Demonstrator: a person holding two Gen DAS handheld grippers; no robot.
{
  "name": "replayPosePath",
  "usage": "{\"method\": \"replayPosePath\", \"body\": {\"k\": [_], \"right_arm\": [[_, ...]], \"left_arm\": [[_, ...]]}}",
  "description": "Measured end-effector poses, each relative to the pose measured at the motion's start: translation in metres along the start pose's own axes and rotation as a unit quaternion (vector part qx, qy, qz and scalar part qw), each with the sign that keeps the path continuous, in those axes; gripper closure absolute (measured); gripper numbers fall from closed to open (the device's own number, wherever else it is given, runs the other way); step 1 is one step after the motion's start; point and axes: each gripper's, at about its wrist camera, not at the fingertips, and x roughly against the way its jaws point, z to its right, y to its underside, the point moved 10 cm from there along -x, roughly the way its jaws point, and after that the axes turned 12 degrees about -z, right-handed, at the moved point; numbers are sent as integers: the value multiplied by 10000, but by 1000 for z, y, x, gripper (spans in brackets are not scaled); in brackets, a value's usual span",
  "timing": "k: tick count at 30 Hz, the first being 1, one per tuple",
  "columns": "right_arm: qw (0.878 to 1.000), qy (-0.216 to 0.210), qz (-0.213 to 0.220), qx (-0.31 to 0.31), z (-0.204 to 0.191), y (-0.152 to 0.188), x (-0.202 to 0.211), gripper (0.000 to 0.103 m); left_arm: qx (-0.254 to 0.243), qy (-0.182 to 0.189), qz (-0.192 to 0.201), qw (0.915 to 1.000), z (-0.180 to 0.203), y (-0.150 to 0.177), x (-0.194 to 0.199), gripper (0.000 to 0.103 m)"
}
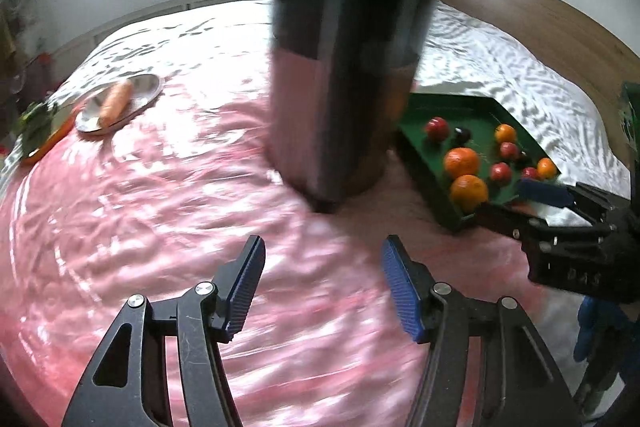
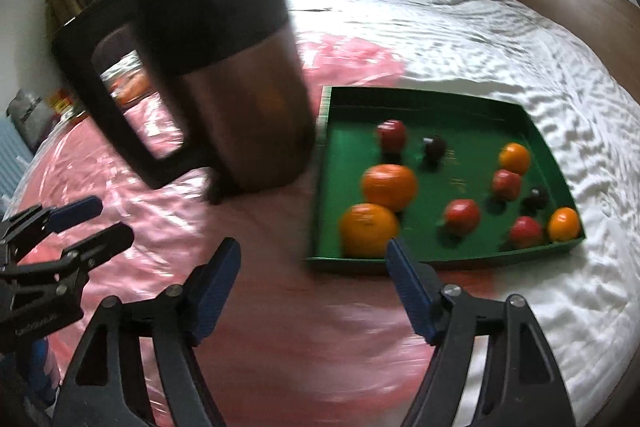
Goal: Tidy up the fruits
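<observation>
Both grippers (image 1: 323, 287) (image 2: 313, 291) open; oranges (image 2: 389, 186), red fruits in tray (image 2: 440, 95).

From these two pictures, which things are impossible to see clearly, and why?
- Inside of the tall dark metal jug: both views are from the side; contents hidden.
- Green rectangular tray: in the left wrist view, the jug covers its near-left part.
- Small dark fruits: blurred; kind unclear.
- Green item beside the silver plate with an orange carrot-like thing: at the left edge, blurred.
</observation>
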Motion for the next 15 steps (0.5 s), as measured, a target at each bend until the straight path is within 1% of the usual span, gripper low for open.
{"method": "replayPosePath", "body": {"k": [2,4,6,11,12,15], "right_arm": [[9998,-14,81,169,-17,-1,1,0],[9995,-18,167,277,-28,-2,2,0],[9989,-58,291,354,-39,-2,4,0],[9975,-101,556,429,-54,1,17,0],[9973,-97,586,438,-56,2,21,0],[9966,-92,682,443,-63,5,36,0]], "left_arm": [[77,-57,71,9999,-10,4,5,47],[154,-165,178,9996,-19,8,9,46],[253,-194,282,9991,-27,13,14,46],[416,-332,578,9969,-40,18,35,45],[444,-355,612,9965,-42,20,40,43],[511,-526,742,9945,-49,24,58,41]]}}
